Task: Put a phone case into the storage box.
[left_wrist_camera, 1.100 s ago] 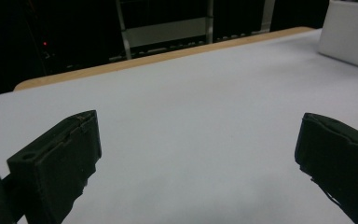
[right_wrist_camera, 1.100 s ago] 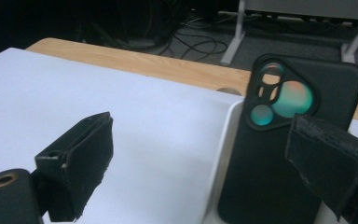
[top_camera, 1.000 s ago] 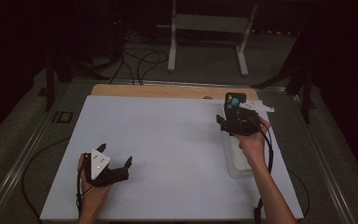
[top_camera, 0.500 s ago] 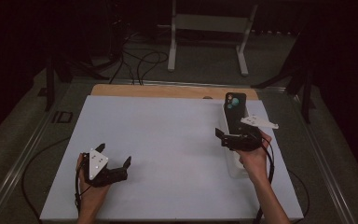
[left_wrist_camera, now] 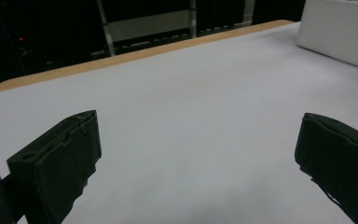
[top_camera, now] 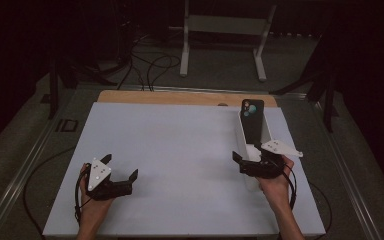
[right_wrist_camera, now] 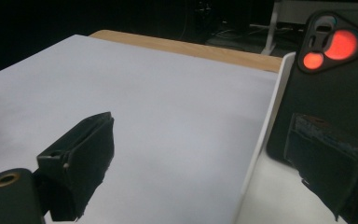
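In the high view the white table sheet (top_camera: pixel 180 165) fills the middle, with a strip of bare wood (top_camera: pixel 180 97) along its far edge at twelve o'clock. The right gripper (top_camera: pixel 245 165) sits toward four o'clock on the sheet, held in the person's right hand (top_camera: pixel 275 185), its grey three-cornered plate lying level on top. Its jaws stand spread wide apart and hold nothing. Just beyond it, toward two o'clock of the table, a white open box (top_camera: pixel 241 135) lies lengthwise, and a dark phone (top_camera: pixel 253 122) rests inside it, leaning against the far end with its camera cluster uppermost. In the right gripper view the box's white wall (right_wrist_camera: pixel 265 140) runs up between the two jaws: one jaw is over the bare sheet at eight o'clock of that picture, the other is at four o'clock, over the box floor and just in front of the phone's (right_wrist_camera: pixel 326 79) lower edge; whether that jaw touches the phone is hard to say from this angle, though a sliver of dark gap seems to show. The phone's lenses glow red-orange in this view. The left gripper (top_camera: pixel 121 167) is at seven o'clock of the table, well apart from the box, gripped by the left hand (top_camera: pixel 92 200). Its jaws are likewise spread wide over empty sheet, and in the left gripper view the box's white side (left_wrist_camera: pixel 340 32) shows far off at one o'clock.
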### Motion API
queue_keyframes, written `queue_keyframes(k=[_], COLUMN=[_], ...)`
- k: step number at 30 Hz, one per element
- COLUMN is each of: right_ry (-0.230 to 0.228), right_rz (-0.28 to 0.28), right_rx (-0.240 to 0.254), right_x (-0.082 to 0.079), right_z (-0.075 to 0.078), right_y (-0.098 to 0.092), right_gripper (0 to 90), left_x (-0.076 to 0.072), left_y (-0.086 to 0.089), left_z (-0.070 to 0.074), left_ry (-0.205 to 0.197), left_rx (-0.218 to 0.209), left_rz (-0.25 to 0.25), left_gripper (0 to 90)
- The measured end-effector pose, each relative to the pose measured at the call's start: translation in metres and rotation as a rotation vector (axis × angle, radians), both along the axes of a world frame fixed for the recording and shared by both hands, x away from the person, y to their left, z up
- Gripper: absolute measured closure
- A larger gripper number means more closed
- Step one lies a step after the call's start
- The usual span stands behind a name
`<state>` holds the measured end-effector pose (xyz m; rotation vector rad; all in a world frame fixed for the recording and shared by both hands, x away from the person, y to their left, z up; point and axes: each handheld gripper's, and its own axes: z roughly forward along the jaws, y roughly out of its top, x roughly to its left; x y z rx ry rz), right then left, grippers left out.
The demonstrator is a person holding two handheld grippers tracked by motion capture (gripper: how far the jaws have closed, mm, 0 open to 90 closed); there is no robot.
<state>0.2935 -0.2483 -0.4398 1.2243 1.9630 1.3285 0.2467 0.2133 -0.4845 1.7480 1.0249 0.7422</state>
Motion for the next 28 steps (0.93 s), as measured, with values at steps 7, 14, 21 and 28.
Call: queue_keyframes(k=[7, 14, 21, 28], right_ry=[-0.044, -0.091, -0.139, -0.156], right_rz=[0.021, 0.074, 0.102, 0.115], right_rx=[-0.005, 0.005, 0.009, -0.01], right_x=[-0.019, -0.035, -0.047, -0.05], right_z=[-0.012, -0.024, -0.028, -0.029], right_y=[-0.002, -0.004, -0.006, -0.002], right_gripper=[8.2, 10.0, 10.0, 9.9], left_x=[-0.005, -0.011, -0.012, -0.011], left_y=[0.007, 0.014, 0.014, 0.014], left_z=[0.001, 0.001, 0.002, 0.001], left_ry=[0.001, -0.003, -0.012, -0.008], left_rx=[-0.02, -0.028, -0.048, -0.044], left_rz=[-0.002, -0.008, -0.011, -0.007], left_gripper=[0.7, 0.8, 0.7, 0.7])
